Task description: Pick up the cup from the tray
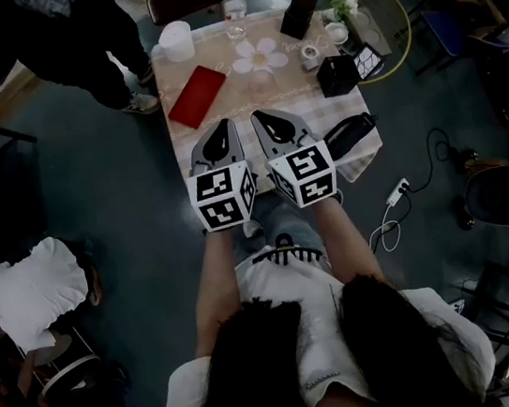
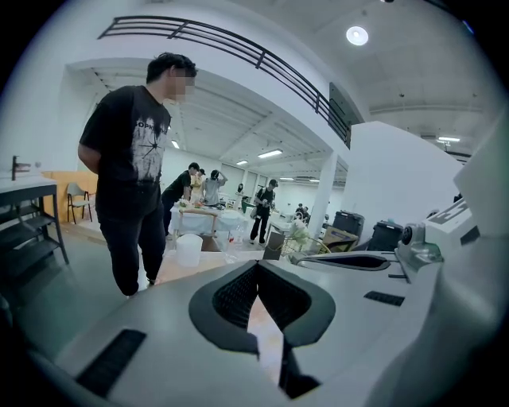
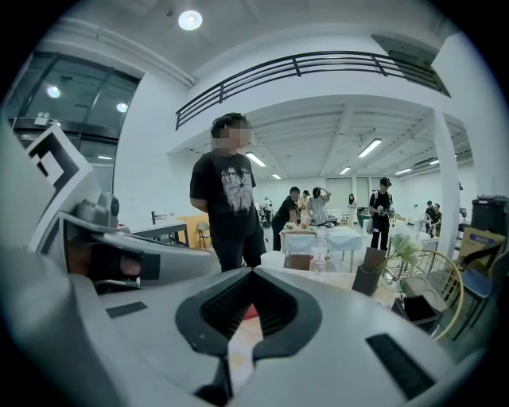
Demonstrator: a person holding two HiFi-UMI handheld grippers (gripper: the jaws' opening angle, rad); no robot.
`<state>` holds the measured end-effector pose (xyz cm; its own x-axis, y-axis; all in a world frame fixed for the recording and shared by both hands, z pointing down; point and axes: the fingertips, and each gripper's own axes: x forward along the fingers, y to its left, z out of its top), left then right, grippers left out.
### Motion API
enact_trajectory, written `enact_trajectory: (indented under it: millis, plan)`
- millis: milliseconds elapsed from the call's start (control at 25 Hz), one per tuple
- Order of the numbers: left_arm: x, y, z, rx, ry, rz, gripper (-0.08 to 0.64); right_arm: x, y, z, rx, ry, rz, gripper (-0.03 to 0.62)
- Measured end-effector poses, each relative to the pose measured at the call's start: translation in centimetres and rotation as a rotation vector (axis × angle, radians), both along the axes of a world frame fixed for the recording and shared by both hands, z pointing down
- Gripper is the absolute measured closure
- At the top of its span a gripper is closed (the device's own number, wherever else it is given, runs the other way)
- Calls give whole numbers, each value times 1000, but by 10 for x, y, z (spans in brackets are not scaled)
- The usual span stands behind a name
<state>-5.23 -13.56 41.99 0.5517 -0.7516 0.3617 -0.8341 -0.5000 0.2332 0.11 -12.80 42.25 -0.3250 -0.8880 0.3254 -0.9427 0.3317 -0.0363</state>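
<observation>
- Left gripper [image 1: 224,126] hovers over the beige checked table's [image 1: 232,106] near edge, jaws closed and empty, likely readying a reach
- Small clear cup [image 1: 261,76], seemingly on the white flower-shaped tray [image 1: 272,52], sits mid-table
- Right gripper [image 1: 261,117] alongside, likewise closed, empty

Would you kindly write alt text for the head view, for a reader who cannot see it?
Seen from above, the left gripper and right gripper, both shut, hover side by side over the near edge of a cloth-covered table. A bystander stands upper left.
</observation>
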Motion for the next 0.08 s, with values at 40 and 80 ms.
enact_trajectory:
  millis: [40,80]
  plan:
    - [0,1,0,0,-3,1,551,0,1,0,0,-1,1,586]
    - [0,2,0,1,-5,1,551,0,2,0,1,-2,2,586]
